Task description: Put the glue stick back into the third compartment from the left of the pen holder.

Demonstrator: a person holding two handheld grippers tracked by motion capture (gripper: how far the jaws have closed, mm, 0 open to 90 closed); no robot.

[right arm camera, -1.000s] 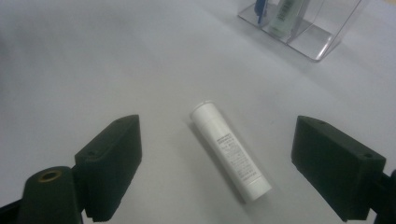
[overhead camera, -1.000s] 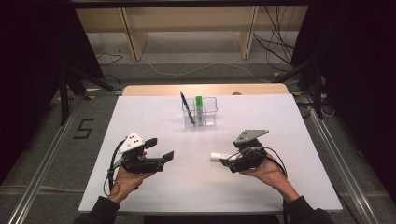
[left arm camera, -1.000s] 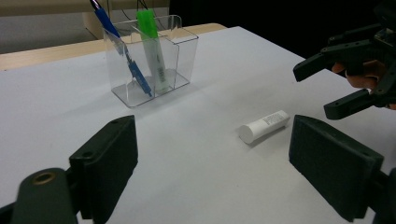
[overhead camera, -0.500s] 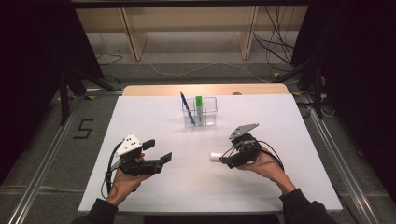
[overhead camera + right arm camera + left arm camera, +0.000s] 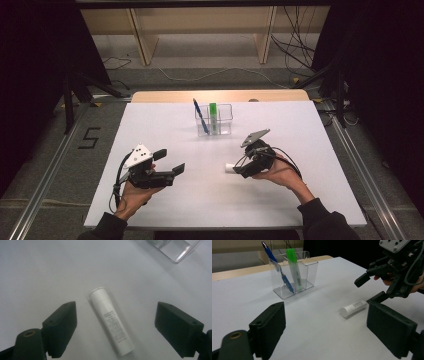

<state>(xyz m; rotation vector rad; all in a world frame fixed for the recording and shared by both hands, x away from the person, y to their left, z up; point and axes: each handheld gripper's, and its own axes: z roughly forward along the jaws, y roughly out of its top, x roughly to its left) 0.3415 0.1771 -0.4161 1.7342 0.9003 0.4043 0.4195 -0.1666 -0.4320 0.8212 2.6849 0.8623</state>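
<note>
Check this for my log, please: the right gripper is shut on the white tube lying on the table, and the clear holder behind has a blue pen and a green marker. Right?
Not quite. The right gripper is open, its jaws spread either side of the white tube, as the right gripper view shows. The clear holder does hold a blue pen and a green marker.

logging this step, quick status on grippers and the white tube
Right gripper open, jaws either side of white tube, not touching. Tube lying flat on table. Left gripper open, empty, off to the side. Nothing in the way.
</note>
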